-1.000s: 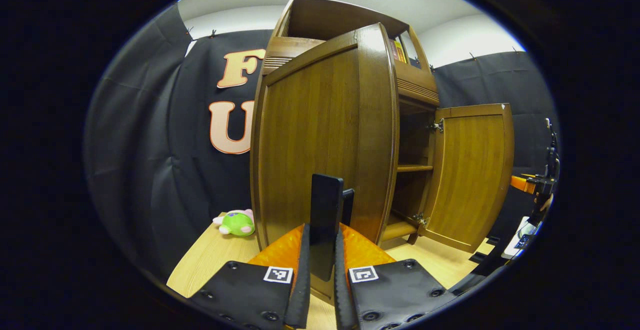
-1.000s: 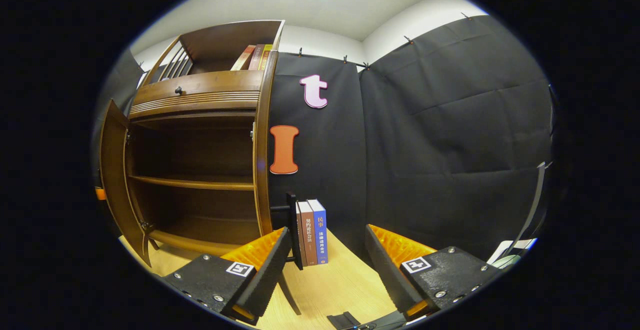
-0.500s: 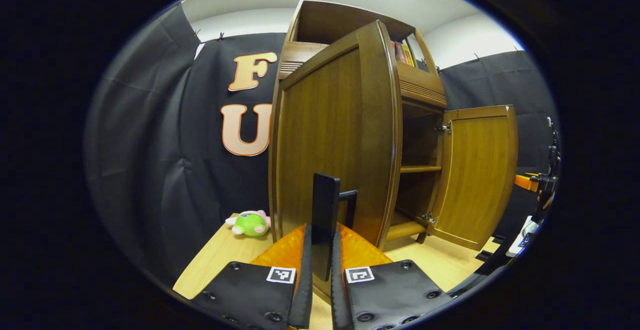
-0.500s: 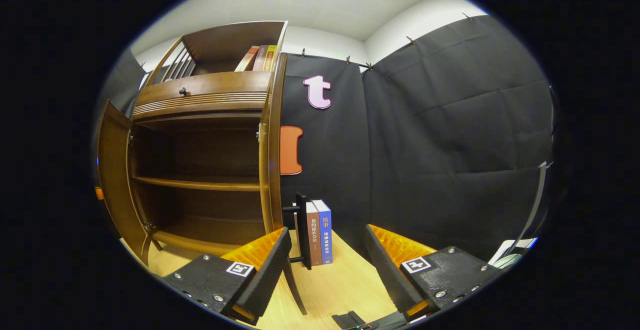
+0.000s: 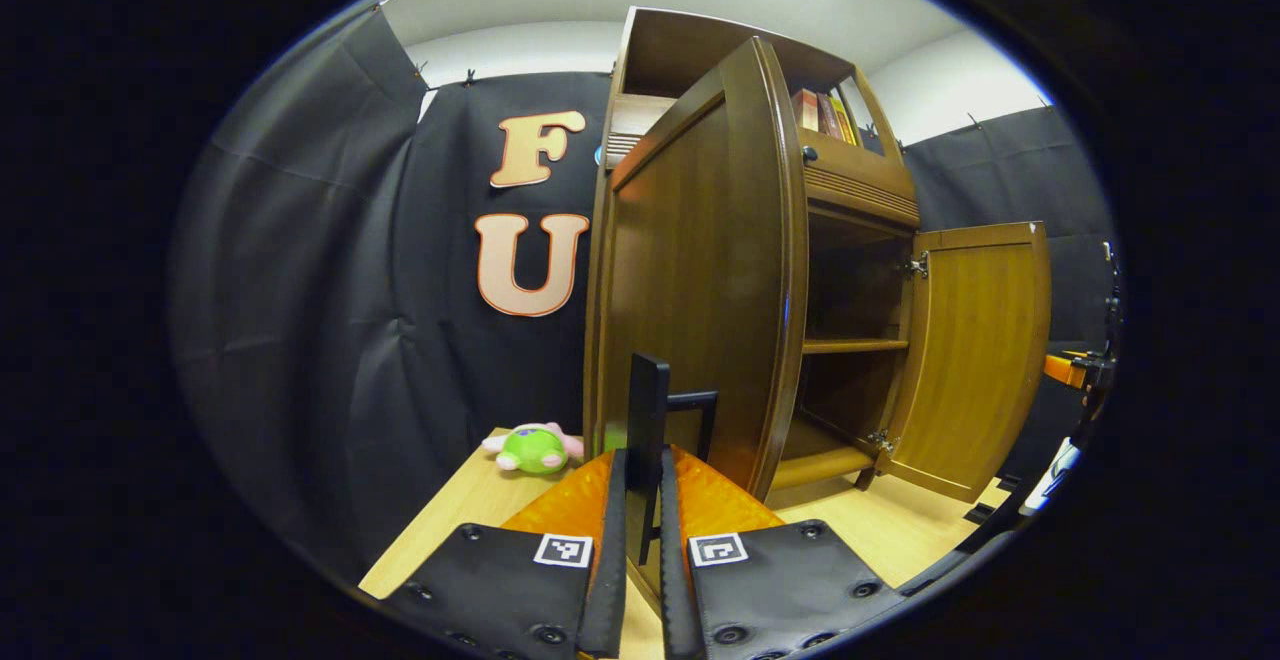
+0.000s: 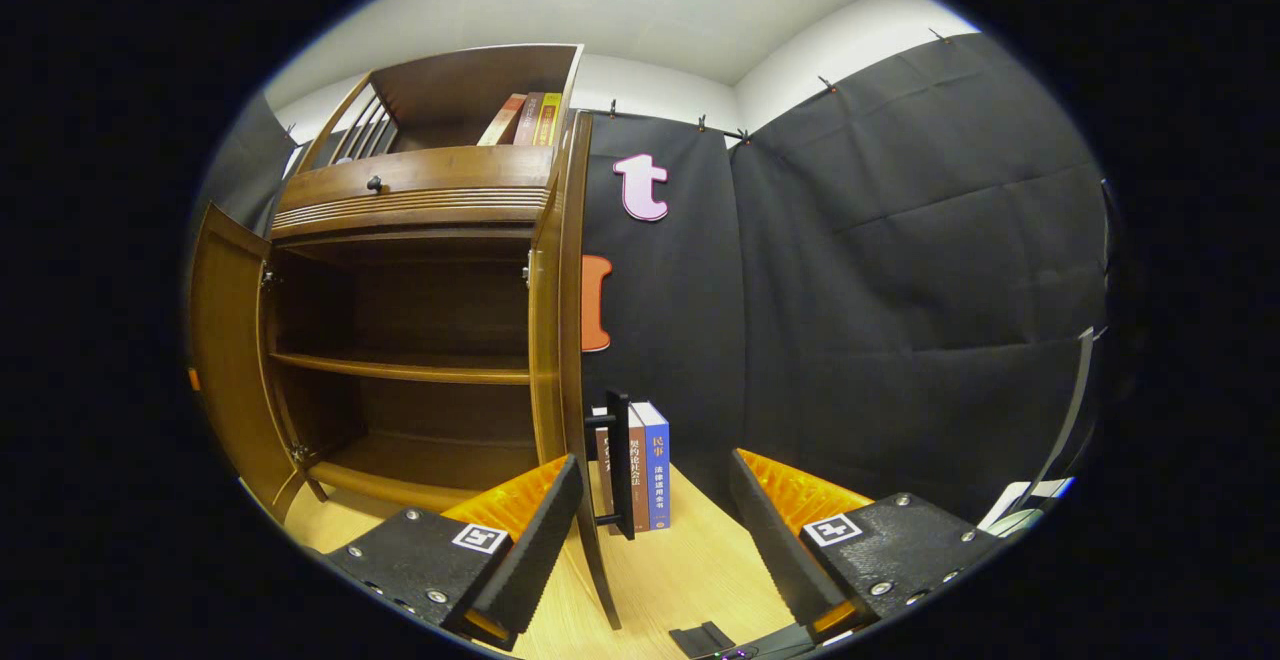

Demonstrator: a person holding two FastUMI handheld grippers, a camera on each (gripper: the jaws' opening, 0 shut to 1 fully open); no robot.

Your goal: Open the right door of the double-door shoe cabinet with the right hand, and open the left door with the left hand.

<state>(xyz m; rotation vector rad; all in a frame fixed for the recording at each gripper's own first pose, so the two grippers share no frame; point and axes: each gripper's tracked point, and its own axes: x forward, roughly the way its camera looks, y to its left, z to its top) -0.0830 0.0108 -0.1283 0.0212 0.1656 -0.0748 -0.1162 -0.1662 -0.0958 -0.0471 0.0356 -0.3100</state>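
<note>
Jaws: left gripper (image 5: 640, 550) pinching the left door's handle (image 5: 648, 440); right gripper (image 6: 650, 530) spread, holding nothing.
Shoe cabinet (image 6: 410, 240): on the wooden table (image 6: 680, 570), both doors swung out.
Left door (image 5: 700, 280): stiff panel — probably swings easily on its hinges.
Right door (image 6: 570, 340): edge-on beside the spread fingers.
Hold: by the upright bar handle — not the panel edge.

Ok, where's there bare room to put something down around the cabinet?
The cabinet's shelves look bare. The tabletop is free in front of the standing books, and also between the plush toy and the left door. It is crowded at that door's handle, where the left gripper clamps.
</note>
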